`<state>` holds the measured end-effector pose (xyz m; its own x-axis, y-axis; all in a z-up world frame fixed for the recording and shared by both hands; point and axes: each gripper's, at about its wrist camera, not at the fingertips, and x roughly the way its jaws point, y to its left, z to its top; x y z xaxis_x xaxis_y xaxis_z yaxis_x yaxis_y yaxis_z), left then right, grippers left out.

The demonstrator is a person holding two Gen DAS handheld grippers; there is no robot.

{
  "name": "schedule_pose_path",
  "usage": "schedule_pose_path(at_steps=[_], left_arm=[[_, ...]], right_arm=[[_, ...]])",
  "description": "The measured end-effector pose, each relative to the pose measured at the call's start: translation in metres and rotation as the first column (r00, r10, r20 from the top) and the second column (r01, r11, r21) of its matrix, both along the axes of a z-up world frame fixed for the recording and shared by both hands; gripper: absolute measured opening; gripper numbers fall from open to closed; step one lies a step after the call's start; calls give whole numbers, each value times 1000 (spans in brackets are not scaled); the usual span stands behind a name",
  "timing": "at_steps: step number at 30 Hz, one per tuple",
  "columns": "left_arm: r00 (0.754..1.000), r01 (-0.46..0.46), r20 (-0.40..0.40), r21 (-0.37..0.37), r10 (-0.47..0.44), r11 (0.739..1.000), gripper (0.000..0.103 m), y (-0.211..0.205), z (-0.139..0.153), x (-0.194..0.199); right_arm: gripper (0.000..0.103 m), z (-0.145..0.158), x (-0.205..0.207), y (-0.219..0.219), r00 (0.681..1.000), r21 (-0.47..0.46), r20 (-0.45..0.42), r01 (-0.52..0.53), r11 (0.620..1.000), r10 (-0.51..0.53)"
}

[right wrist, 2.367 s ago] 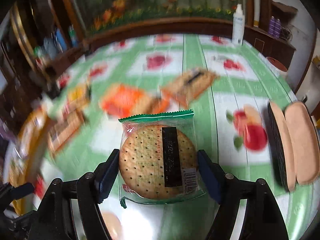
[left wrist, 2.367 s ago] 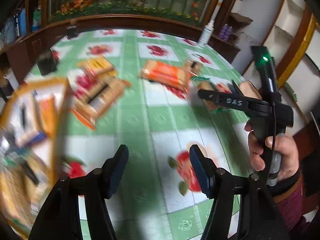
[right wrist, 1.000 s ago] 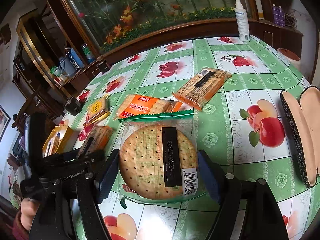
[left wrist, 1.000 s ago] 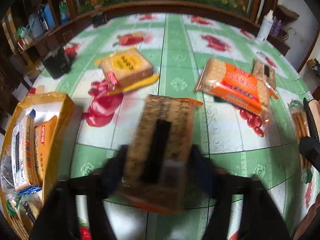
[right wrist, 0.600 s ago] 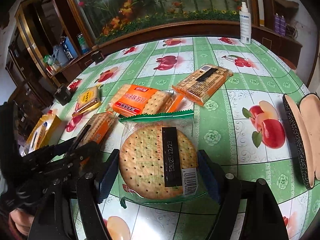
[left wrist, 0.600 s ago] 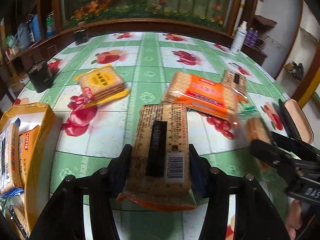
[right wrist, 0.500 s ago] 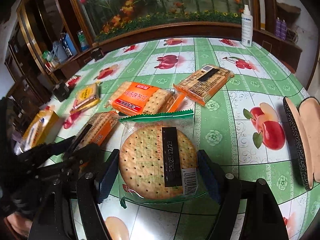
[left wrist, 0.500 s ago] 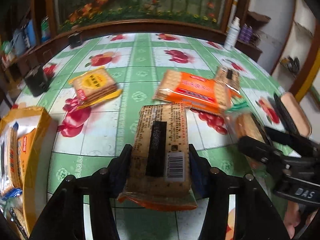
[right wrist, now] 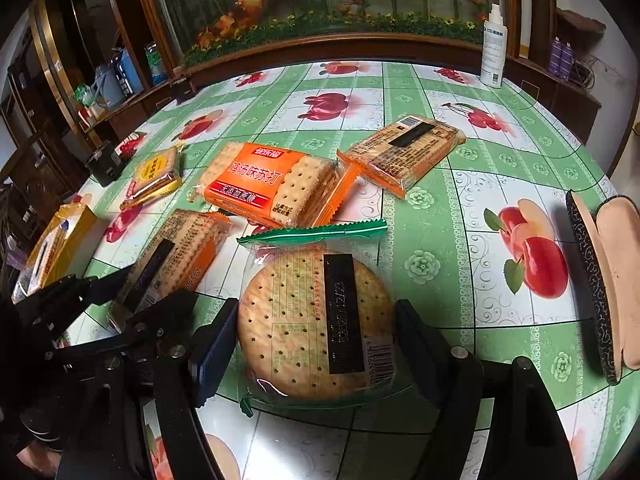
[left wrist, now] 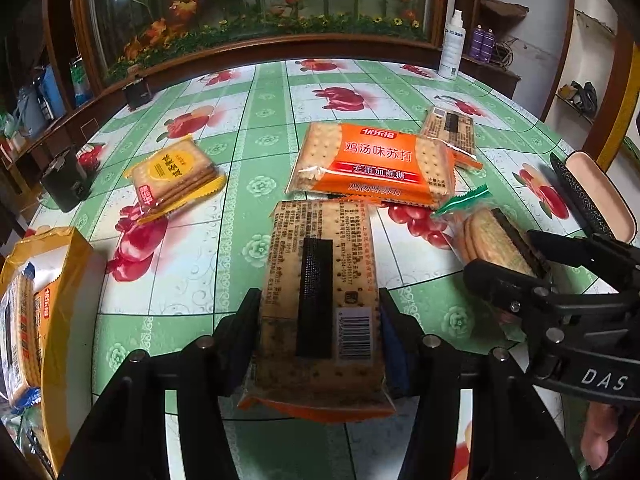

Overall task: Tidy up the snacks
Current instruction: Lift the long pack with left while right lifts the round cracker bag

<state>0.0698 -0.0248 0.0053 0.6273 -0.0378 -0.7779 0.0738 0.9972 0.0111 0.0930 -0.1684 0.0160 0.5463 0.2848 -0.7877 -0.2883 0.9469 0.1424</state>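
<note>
1. Left tongs (left wrist: 318, 332): black frame, silver round screws, blue pads inside the fingers.
2. Right tongs (right wrist: 316, 334): black, same screws, blue pads; white "DAS" lettering shows in the left wrist view.
3. Bare skin of the right hand (left wrist: 600, 436) below.

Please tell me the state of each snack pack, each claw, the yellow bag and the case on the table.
Left claw: shut on rectangular cracker pack, lifted.
Right claw: shut on round cracker pack, lifted.
Orange soda cracker pack: lying flat, sealed.
Yellow cracker pack: lying flat, sealed.
Far cracker pack: lying label down.
Yellow bag: open, packs inside.
Glasses case: open.
</note>
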Motion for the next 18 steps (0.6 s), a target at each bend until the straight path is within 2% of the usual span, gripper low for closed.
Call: schedule_pose_path(at_steps=[7, 18], left_arm=[[1000, -1, 10, -8, 1, 1000, 52, 1, 1, -1], [996, -1, 89, -32, 4, 999, 53, 3, 20, -11]], right_arm=[[80, 1, -2, -1, 1000, -7, 18, 10, 1000, -10], [80, 15, -4, -15, 998, 74, 38, 43, 996, -46]])
